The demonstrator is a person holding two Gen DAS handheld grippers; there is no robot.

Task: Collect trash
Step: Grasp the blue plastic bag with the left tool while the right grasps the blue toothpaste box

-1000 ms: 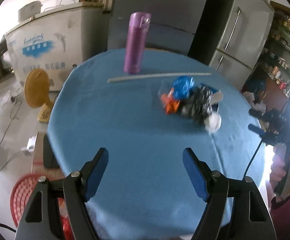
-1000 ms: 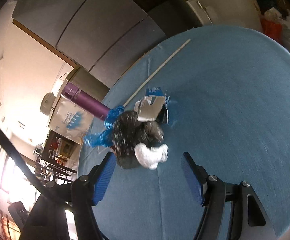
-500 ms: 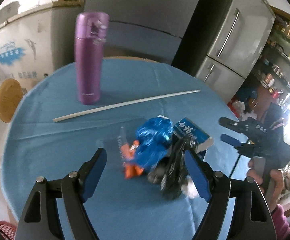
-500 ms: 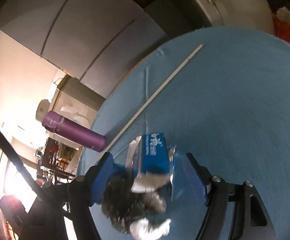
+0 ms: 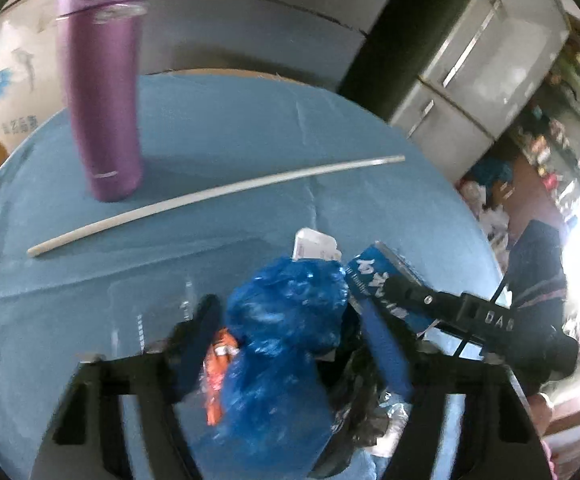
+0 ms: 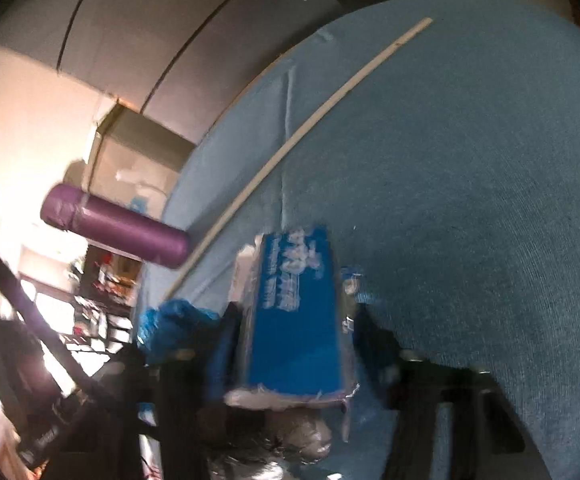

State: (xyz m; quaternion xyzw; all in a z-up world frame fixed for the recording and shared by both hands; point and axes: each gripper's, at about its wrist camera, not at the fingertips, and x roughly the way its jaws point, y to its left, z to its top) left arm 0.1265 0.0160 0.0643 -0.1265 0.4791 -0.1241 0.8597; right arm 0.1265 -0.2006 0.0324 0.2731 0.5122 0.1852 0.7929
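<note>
A heap of trash lies on the blue-clothed round table (image 5: 217, 128). It holds a crumpled blue plastic bag (image 5: 285, 320), an orange wrapper (image 5: 215, 380), a black bag (image 5: 364, 396) and a blue carton (image 5: 386, 284). My left gripper (image 5: 292, 348) straddles the blue bag and the orange wrapper, its jaws closing with small gaps still showing. My right gripper (image 6: 298, 348) straddles the blue carton (image 6: 298, 320), jaws closing, and the blur hides any contact. One of its fingers (image 5: 430, 300) reaches in from the right in the left wrist view. Crumpled foil (image 6: 290, 436) lies under the carton.
A tall purple flask (image 5: 101, 100) stands at the table's far left, also seen as the flask (image 6: 117, 224). A long pale stick (image 5: 209, 196) lies across the cloth behind the heap. A grey fridge (image 5: 470, 80) and a white chest freezer (image 5: 1, 76) stand beyond the table.
Both grippers moved forward and down onto the heap, which now sits between their fingers. Both pairs of jaws have narrowed. The flask and stick look much closer.
</note>
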